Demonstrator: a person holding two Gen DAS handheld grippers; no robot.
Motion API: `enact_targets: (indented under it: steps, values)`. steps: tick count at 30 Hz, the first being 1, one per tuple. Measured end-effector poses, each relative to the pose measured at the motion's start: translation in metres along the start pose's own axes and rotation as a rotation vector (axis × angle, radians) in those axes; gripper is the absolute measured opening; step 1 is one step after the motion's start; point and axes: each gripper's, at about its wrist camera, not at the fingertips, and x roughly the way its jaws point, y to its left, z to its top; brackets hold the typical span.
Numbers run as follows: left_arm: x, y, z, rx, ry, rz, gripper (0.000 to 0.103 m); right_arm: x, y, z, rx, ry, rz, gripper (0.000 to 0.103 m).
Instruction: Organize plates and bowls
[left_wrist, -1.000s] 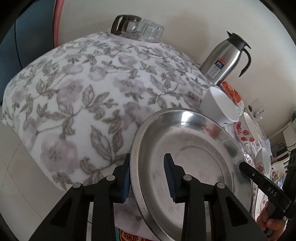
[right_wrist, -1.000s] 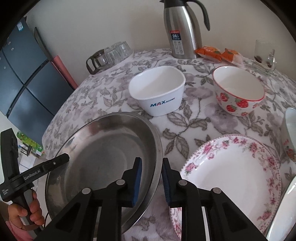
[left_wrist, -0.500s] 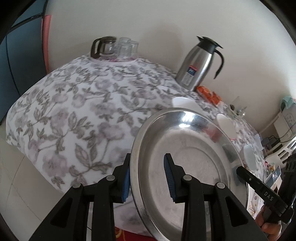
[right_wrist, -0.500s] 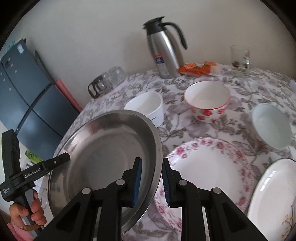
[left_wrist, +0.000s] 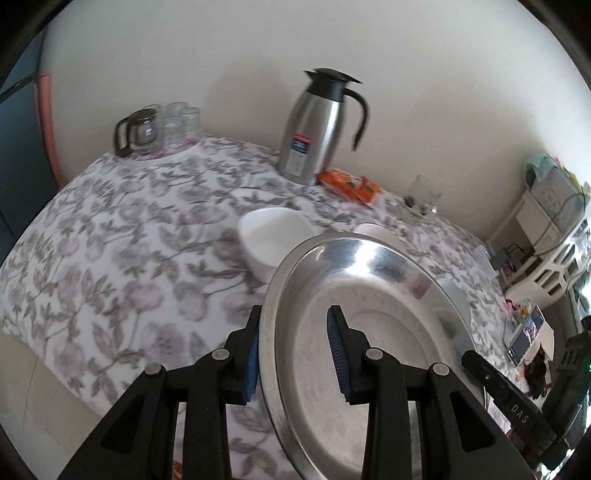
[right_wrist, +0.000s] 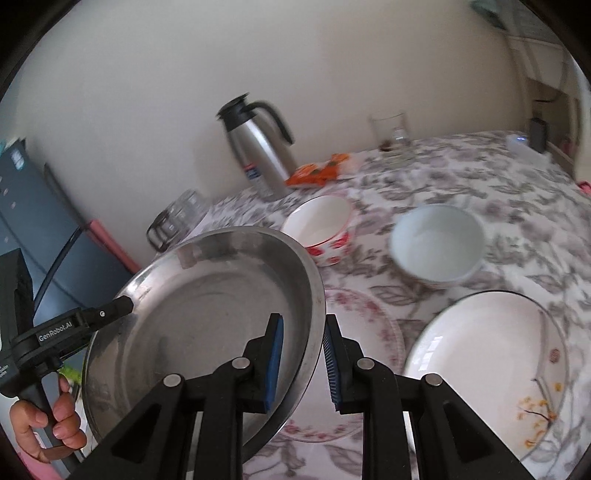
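Observation:
Both grippers hold a large steel plate (left_wrist: 373, 332) above the table. My left gripper (left_wrist: 295, 354) is shut on its left rim; my right gripper (right_wrist: 301, 360) is shut on its right rim (right_wrist: 310, 295). Below it lie a pink-flowered plate (right_wrist: 373, 332) and a white plate with a dark rim (right_wrist: 487, 365). A strawberry bowl (right_wrist: 321, 229), a pale blue bowl (right_wrist: 437, 245) and a white square bowl (left_wrist: 273, 240) stand on the flowered tablecloth (left_wrist: 110, 258).
A steel thermos jug (left_wrist: 317, 125), orange snack packets (left_wrist: 349, 184), a drinking glass (left_wrist: 423, 195) and a glass pot with cups (left_wrist: 155, 127) stand along the wall. Shelving (left_wrist: 554, 240) is to the right.
Both grippers have lifted the steel plate off the table and carried it to the right, over the pink-flowered plate. More of the table's right side now shows.

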Motion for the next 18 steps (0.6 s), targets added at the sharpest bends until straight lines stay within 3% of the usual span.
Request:
enact_targets:
  steps: [9,18]
  values:
    - [0.026,-0.050,0.000,0.022,0.043,-0.037,0.035,-0.020,-0.046,0.003,0.113,-0.049,-0.073,0.024]
    - [0.062,-0.063,-0.010,-0.031,0.099,-0.041,0.035,-0.018,-0.067,0.004,0.123,-0.039,-0.174,0.024]
